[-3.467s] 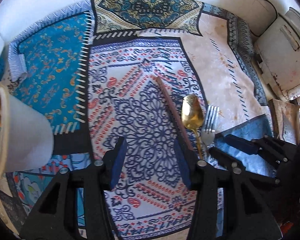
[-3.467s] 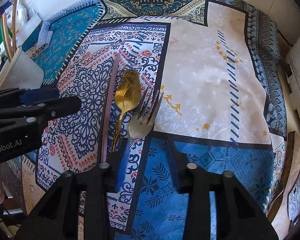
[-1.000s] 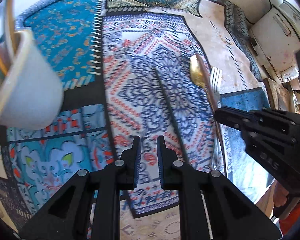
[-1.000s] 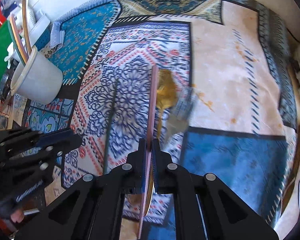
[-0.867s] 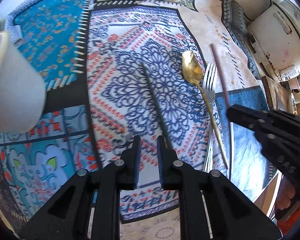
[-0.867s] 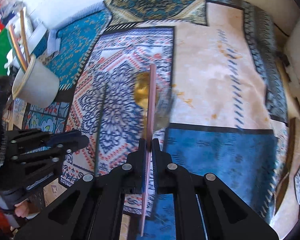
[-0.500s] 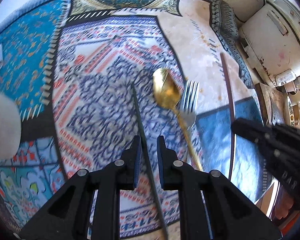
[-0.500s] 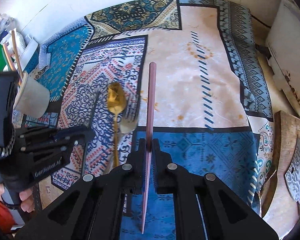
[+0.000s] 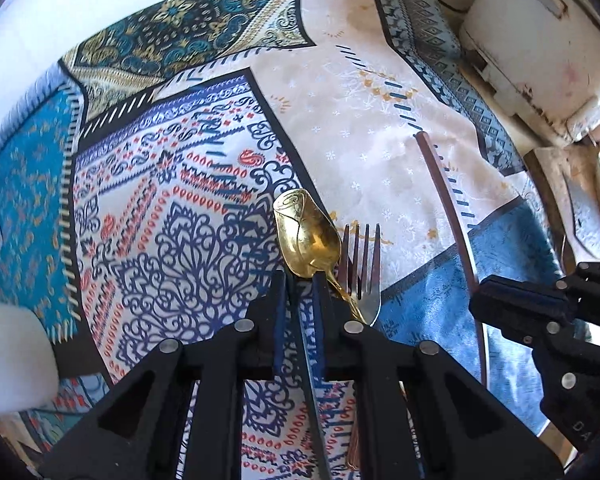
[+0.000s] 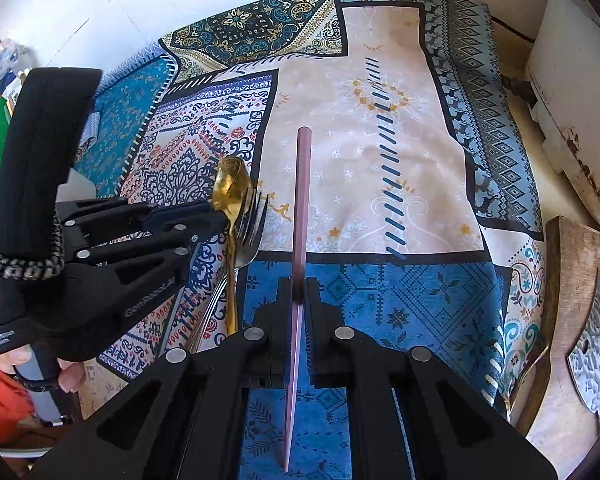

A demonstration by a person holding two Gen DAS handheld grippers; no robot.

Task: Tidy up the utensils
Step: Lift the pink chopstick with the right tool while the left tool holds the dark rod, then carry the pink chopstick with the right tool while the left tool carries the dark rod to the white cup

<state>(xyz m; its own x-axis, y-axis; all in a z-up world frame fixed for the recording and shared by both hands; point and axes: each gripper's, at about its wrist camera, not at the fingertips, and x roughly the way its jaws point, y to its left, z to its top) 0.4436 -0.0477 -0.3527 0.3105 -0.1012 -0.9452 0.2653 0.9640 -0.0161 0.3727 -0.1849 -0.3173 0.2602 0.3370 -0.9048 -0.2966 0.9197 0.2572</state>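
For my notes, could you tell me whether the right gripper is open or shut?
Shut: the right gripper clamps the pink chopstick.

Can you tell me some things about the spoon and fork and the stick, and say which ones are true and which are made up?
1. The right gripper is pinching a long pink chopstick. True.
2. The gold spoon lies right next to the silver fork on the patterned cloth. True.
3. The spoon is inside a cup. False: it lies flat on the cloth.
4. The left gripper is wide open. False: its fingers stand close together, just in front of the spoon's bowl.
5. The fork is gold. False: it is silver; only the spoon is gold.
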